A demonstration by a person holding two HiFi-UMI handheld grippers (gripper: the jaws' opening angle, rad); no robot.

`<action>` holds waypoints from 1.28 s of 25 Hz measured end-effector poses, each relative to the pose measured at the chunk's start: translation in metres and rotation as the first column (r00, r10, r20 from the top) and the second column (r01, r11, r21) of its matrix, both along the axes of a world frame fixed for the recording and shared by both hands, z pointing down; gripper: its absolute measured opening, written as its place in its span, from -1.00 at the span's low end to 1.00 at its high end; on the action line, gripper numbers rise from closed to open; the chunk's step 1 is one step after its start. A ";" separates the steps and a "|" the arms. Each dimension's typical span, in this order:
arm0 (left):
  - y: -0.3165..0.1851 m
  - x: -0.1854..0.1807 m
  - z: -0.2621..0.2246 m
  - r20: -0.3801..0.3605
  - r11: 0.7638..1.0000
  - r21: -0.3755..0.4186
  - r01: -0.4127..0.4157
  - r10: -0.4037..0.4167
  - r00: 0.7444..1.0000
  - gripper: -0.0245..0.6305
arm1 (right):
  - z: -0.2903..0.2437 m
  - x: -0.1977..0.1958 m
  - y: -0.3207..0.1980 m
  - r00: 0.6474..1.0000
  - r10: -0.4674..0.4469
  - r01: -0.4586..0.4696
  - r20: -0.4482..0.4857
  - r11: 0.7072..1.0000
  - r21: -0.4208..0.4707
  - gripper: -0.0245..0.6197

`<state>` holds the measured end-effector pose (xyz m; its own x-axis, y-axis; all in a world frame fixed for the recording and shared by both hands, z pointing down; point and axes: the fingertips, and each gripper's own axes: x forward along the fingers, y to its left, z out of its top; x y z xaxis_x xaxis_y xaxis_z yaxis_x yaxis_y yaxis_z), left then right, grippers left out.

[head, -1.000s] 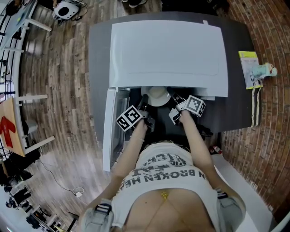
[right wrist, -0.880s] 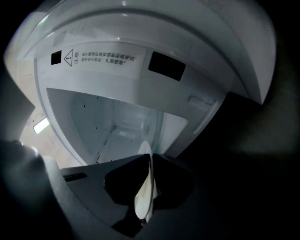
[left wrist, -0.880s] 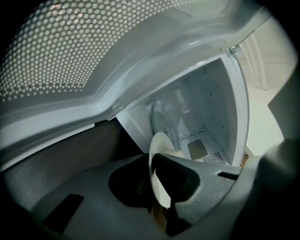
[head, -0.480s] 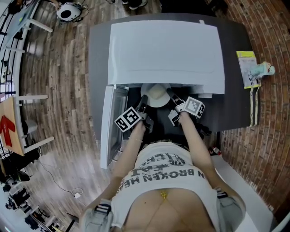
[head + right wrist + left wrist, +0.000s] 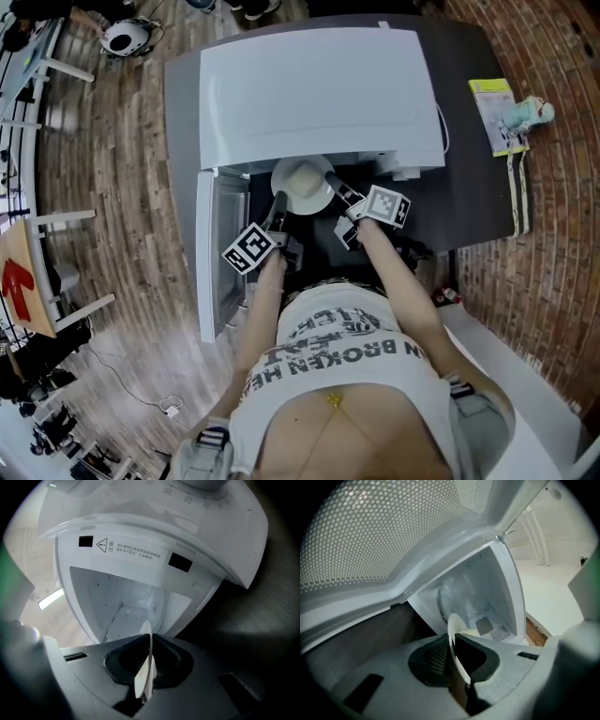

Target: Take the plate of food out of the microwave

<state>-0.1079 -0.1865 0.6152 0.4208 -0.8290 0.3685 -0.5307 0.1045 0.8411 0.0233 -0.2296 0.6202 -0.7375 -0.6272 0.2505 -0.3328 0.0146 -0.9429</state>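
Held plate point(image 5: 282, 174) at microwave point(image 5: 319, 94) mouth
L gripper point(image 5: 278, 212) & R gripper point(image 5: 339, 192): fingers just tightened, each clamped on plate rim, opp. sides

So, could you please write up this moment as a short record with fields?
Microwave: white, on a dark table, door open
Plate: holds pale food, at the microwave's mouth
Left gripper: fingers have just been closing, clamped on the plate's rim
Right gripper: the same, on the opposite rim
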 end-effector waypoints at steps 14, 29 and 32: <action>0.025 0.033 -0.017 -0.015 0.999 0.048 0.025 -0.024 1.000 -0.80 | -0.018 0.031 0.020 1.000 -0.016 0.016 -0.014 0.999 0.028 -0.85; 0.063 0.058 -0.026 -0.026 0.990 0.085 0.116 -0.114 0.993 -0.80 | -0.028 0.052 0.045 0.992 -0.114 0.118 -0.046 0.990 0.076 -0.85; 0.066 0.058 -0.031 -0.027 0.989 0.097 0.112 -0.110 0.994 -0.80 | -0.032 0.051 0.048 0.993 -0.111 0.115 -0.048 0.990 0.076 -0.84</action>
<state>-0.0502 -0.1203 0.5846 0.3311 -0.9026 0.2751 -0.5017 0.0785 0.8615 0.0744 -0.1813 0.5878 -0.7941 -0.5594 0.2376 -0.3659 0.1279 -0.9218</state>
